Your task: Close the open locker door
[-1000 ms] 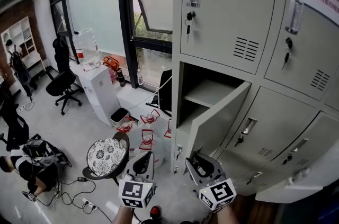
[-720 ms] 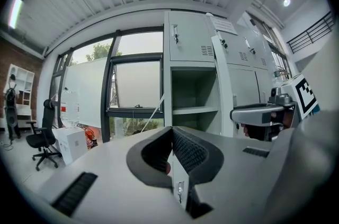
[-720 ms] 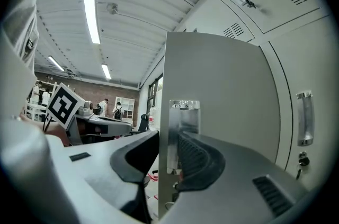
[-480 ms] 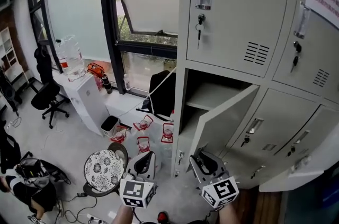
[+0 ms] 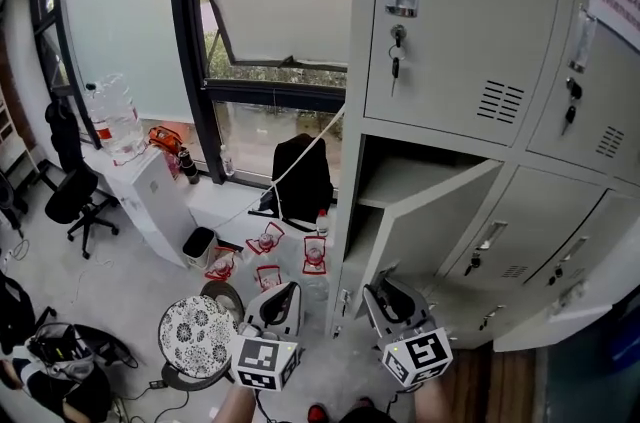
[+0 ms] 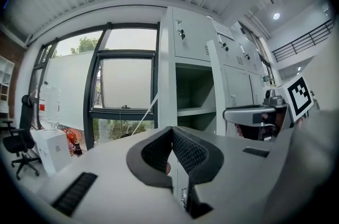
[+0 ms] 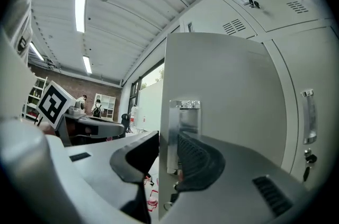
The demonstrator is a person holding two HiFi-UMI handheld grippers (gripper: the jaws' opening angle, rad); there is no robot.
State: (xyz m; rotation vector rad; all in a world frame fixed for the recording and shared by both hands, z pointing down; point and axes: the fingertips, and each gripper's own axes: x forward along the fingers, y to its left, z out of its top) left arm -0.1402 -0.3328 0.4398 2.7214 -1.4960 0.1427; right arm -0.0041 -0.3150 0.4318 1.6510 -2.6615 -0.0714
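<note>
The grey locker door (image 5: 430, 226) stands swung out from its open compartment (image 5: 400, 176), with closed lockers above and to the right. My right gripper (image 5: 383, 283) is at the door's free edge. In the right gripper view the door (image 7: 228, 90) has its edge between the jaws of that gripper (image 7: 168, 135). The left pad lies behind the edge, and the right pad (image 7: 193, 157) is on the outer face by the chrome handle (image 7: 184, 117). My left gripper (image 5: 288, 289) hangs left of the door, shut on nothing, its pads (image 6: 185, 149) meeting in the left gripper view.
A dark-framed window (image 5: 270, 21) fills the wall left of the lockers. Below it stand a water dispenser (image 5: 140, 196), a black bag (image 5: 300, 176) and several red-and-white items (image 5: 265, 241) on the floor. A patterned round seat (image 5: 198, 329) is near my left gripper. Keys hang in the upper locker (image 5: 397, 46).
The head view has swung right and closer to the lockers, so the window and the floor items slid left. Both grippers stay low in the view, the right one still at the door's edge.
</note>
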